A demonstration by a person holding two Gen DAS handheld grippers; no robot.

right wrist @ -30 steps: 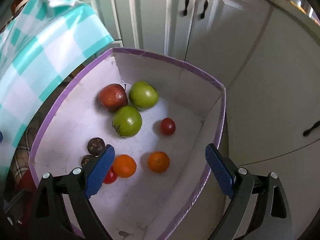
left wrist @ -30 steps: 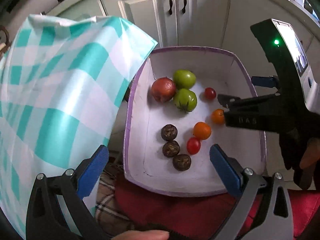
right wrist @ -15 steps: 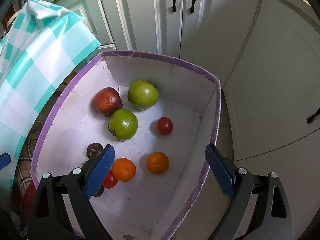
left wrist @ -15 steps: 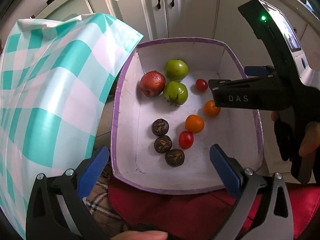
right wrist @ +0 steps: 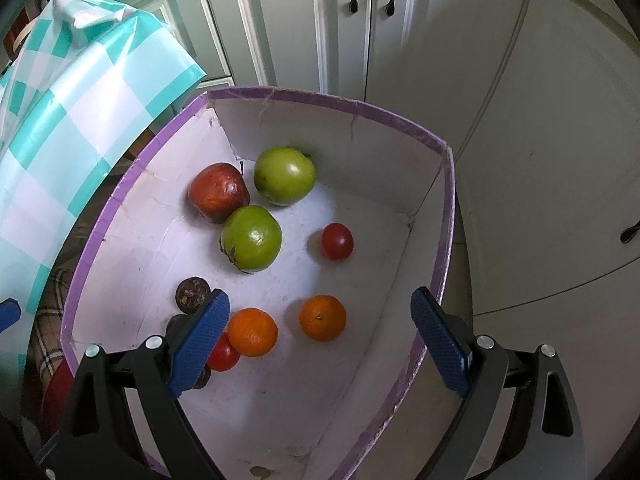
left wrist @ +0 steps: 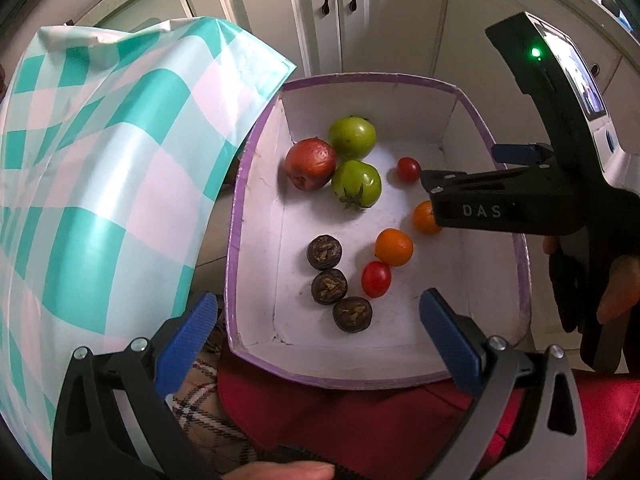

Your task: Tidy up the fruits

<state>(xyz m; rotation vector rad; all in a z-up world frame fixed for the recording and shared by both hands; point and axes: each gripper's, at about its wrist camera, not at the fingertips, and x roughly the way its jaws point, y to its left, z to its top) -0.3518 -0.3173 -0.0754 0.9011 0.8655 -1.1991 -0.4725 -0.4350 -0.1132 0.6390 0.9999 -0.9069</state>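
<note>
- L gripper [left wrist: 316, 324], blue-padded black two-finger tool at bottom of left wrist view: fingers spread wide, nothing between them, hovering over the near rim of the white cardboard box with purple edging [left wrist: 400, 380]
- R gripper [right wrist: 320, 332], same build, bottom of right wrist view: also spread wide & empty, pads straddling the two oranges
- Fruit all lies inside the box, loosely by kind: three dark brown wrinkled round fruits [left wrist: 329, 286] in a curved row lower centre; red cherry tomato [left wrist: 376, 279] touching small orange mandarin [left wrist: 394, 247]; second mandarin [right wrist: 322, 317] apart to the right
- Farther back: second red cherry tomato [left wrist: 409, 169] alone; two green tomatoes [left wrist: 356, 183] and a dull red apple [left wrist: 311, 164] clustered at upper left of box, touching
- Scene fits sorting either nearly done or mid-way; can't tell which from here
- If grouping goes on, judgement: the lone far tomato & right mandarin are the strays; come down vertical, pads either side, close gently – tomato skin is soft, round fruit rolls
- Keep clear of box wall at right; teal-and-white checked plastic cloth [left wrist: 100, 180] overhangs at left
</note>
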